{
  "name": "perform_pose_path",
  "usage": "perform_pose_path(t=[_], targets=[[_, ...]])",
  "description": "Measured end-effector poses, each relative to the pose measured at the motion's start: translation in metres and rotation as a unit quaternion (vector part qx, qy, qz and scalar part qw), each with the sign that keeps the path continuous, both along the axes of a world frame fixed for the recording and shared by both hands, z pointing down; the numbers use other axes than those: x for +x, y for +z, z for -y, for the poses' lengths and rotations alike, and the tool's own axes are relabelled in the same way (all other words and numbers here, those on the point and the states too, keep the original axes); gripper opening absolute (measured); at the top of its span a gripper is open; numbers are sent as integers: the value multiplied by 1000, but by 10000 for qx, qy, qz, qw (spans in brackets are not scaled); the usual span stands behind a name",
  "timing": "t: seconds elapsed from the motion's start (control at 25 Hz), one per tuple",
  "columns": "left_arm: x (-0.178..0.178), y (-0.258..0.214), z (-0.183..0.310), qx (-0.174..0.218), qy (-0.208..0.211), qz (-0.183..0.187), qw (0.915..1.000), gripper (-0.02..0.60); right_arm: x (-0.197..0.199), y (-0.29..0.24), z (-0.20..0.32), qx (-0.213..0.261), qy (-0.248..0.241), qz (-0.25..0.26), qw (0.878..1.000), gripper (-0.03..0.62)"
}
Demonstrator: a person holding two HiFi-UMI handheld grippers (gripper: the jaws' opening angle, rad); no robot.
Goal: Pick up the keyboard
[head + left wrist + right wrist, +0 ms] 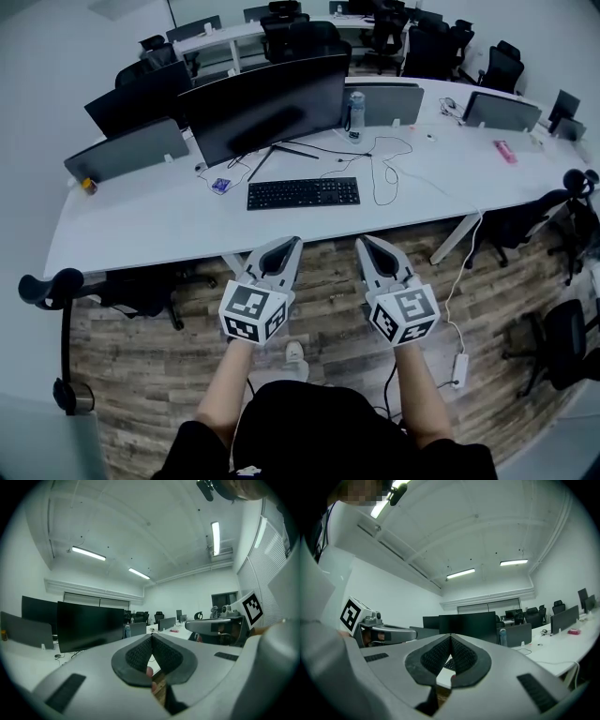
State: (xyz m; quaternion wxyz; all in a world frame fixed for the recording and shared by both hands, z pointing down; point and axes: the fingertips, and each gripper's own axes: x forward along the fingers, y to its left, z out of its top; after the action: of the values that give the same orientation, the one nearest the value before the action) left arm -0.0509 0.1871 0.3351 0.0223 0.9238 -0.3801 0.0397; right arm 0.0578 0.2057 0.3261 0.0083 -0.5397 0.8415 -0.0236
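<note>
Two tools are hovering side by side over the wooden floor (pixel 328 277), just short of the near edge of the white bench (pixel 141 225). The left tool (pixel 292 244) is staying clenched, its dark ribbed pads pressing flat against each other with nothing between them. The right tool (pixel 365 243) is clenched the same way and is likewise carrying nothing. Both are pointing level toward the far side of the room.

The black keyboard (pixel 303 193) is lying flat on the bench, beyond the tool tips and apart from them, its long side running left to right. It is sitting roughly straight ahead of the gap between the two tools. Its left end is reaching further left than the left tool's tip, and its right end is lining up about with the right tool's tip.

Farther back, a large dark monitor (pixel 267 108) is standing behind the keyboard. A clear bottle (pixel 355 111) is standing to the monitor's right, and a thin cable (pixel 380 173) is trailing across the bench just right of the keyboard.
</note>
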Motion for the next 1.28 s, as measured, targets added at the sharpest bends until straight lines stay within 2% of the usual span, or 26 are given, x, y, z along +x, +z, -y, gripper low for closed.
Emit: perform_pose_path(t=[0.76,1.28], targets=[[-3,-1,112,-36,224,24,9997,2,-3,1,105,-102,173,-151,9997,3],[-38,15,178,-166,281,-48,9995,2,-32,9,171,-174,337,-188,9991,3]])
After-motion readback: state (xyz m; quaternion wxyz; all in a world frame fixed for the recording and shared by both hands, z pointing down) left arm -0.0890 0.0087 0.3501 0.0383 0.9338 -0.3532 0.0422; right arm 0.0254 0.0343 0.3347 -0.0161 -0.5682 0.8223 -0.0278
